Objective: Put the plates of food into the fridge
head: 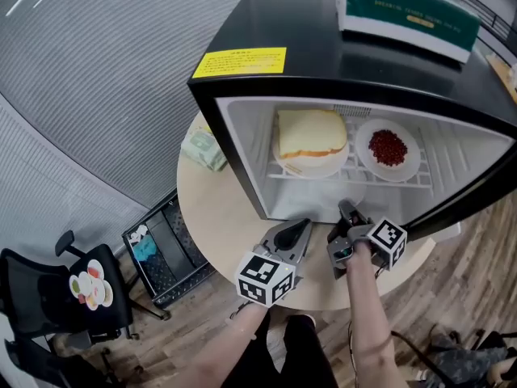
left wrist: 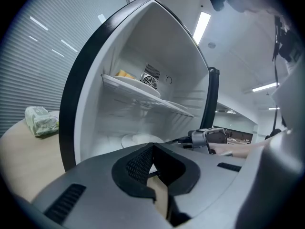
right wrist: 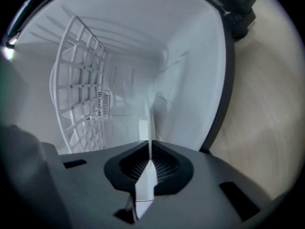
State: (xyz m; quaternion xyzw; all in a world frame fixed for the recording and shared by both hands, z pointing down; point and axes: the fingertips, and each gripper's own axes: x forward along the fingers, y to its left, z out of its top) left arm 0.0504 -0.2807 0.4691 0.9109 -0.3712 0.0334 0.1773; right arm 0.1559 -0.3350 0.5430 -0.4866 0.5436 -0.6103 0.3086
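A small black fridge [head: 323, 55] stands open on a round table [head: 218, 217]. On its wire shelf [head: 404, 180] sit a plate of bread [head: 311, 142] and a plate of red beans [head: 388, 149]. A white plate [head: 338, 191] lies on the fridge floor, also seen in the left gripper view [left wrist: 140, 140]. My right gripper [head: 346, 208] reaches into the bottom compartment, rolled on its side, shut on that plate's thin white rim [right wrist: 144, 128]. My left gripper [head: 303, 226] hovers beside it in front of the opening, its jaws [left wrist: 152, 149] shut with nothing between them.
A green and white box [head: 404, 10] lies on the fridge top, near a yellow label [head: 240, 61]. A wrapped green packet [head: 202, 148] rests on the table left of the fridge. On the floor stand a black crate [head: 166, 249] and a chair [head: 48, 297].
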